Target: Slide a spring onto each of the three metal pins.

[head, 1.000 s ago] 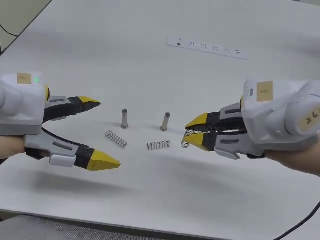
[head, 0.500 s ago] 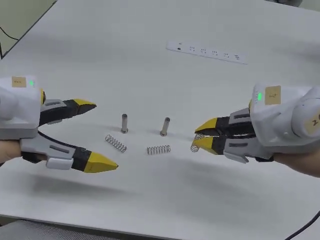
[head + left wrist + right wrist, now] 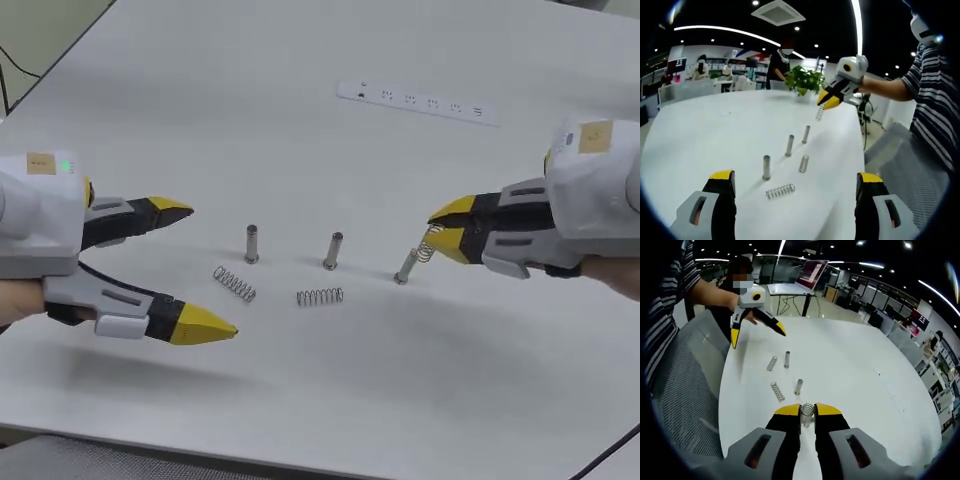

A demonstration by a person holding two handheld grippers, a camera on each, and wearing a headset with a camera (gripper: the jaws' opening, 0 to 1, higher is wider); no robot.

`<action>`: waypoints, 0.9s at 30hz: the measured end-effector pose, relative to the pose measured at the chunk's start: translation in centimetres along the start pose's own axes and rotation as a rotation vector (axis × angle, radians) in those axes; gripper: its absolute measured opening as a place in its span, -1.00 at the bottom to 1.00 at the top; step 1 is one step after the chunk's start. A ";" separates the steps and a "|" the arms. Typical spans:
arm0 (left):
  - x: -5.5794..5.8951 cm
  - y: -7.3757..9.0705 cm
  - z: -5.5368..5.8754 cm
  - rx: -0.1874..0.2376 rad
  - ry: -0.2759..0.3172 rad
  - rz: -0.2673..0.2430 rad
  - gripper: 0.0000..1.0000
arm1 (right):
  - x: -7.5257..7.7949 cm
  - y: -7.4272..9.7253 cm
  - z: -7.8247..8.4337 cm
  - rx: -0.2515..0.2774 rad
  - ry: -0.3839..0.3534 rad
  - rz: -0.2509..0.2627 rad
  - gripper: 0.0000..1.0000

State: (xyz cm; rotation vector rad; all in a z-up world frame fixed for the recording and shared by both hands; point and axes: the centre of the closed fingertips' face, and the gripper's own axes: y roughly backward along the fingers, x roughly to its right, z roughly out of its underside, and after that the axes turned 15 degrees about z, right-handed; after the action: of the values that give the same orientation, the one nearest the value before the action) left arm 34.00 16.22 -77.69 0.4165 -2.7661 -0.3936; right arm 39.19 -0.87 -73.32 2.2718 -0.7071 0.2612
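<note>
Springs (image 3: 320, 296) share our white workbench (image 3: 300, 400) with a power strip (image 3: 418, 100) far beyond both grippers. Our left gripper (image 3: 205, 268) is spread wide. Our right gripper (image 3: 438, 228) pinches one spring (image 3: 428, 246) at its tips, right at the top of a leaning pin (image 3: 406, 267). Between the grippers stand two upright pins (image 3: 251, 243) (image 3: 333, 250), with the loose springs (image 3: 234, 283) lying beside them.
</note>
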 end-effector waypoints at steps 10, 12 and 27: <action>-0.4 0.2 0.1 -0.008 -0.009 -0.017 0.96 | 0.6 -0.9 0.4 -0.016 -0.038 0.015 -0.87; -0.4 0.3 0.1 -0.004 -0.003 -0.016 0.96 | 0.6 -1.1 0.5 -0.021 -0.045 0.015 -0.87; -0.7 0.8 0.2 0.014 0.004 -0.039 0.94 | 0.9 -2.2 1.3 -0.039 -0.096 0.036 -0.87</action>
State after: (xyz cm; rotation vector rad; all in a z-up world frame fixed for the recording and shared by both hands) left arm 34.36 17.24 -77.78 0.4747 -2.7614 -0.3830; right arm 41.14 -0.89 -75.22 2.2486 -0.7958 0.1550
